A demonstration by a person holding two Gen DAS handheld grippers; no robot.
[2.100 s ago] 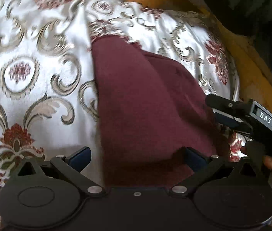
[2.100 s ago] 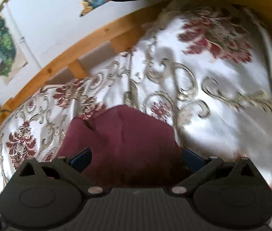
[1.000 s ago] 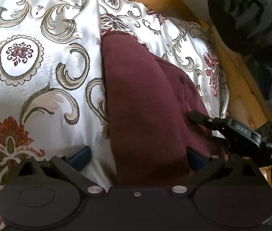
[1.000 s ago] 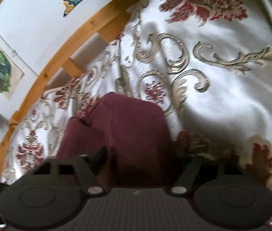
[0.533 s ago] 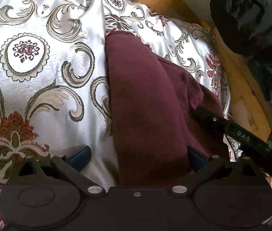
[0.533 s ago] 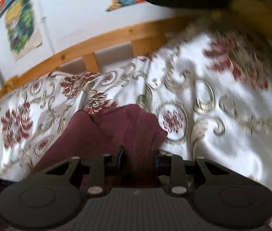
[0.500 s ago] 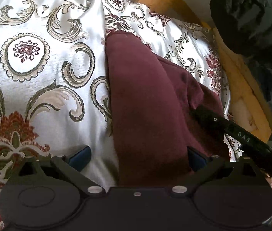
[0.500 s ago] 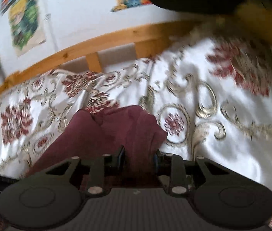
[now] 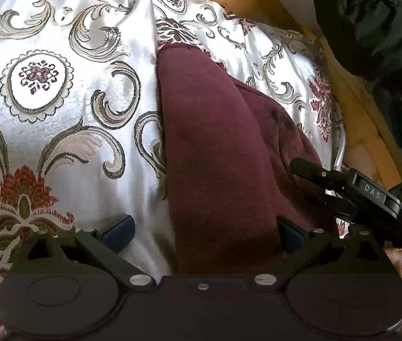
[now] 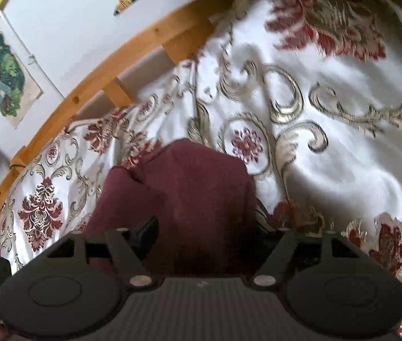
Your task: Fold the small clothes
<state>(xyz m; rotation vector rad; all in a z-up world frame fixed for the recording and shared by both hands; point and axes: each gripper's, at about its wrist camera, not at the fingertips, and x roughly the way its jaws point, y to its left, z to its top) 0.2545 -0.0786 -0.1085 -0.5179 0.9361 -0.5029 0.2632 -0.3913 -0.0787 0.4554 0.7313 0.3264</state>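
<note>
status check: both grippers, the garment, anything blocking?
Left gripper open, garment between the jaws. Right gripper just opened, off the cloth. Maroon garment folded narrow, flat on the bedspread. Nothing in the way.

Daylight falls softly on the satin bedspread [image 9: 67,142], which throws back a pale sheen with washed-out patches in the right wrist view. The maroon garment [image 9: 218,147] stays matte and dark, with deep shadow where it passes under the left tongs [image 9: 203,230] and the right tongs [image 10: 206,233]. The left wrist view is sharp in the middle. The right wrist view is smeared by motion, worst over the red flowers at the top. Both views bend strongly at the edges, bowing the wooden bed rail [image 10: 92,93] into a curve; corners fall to black
</note>
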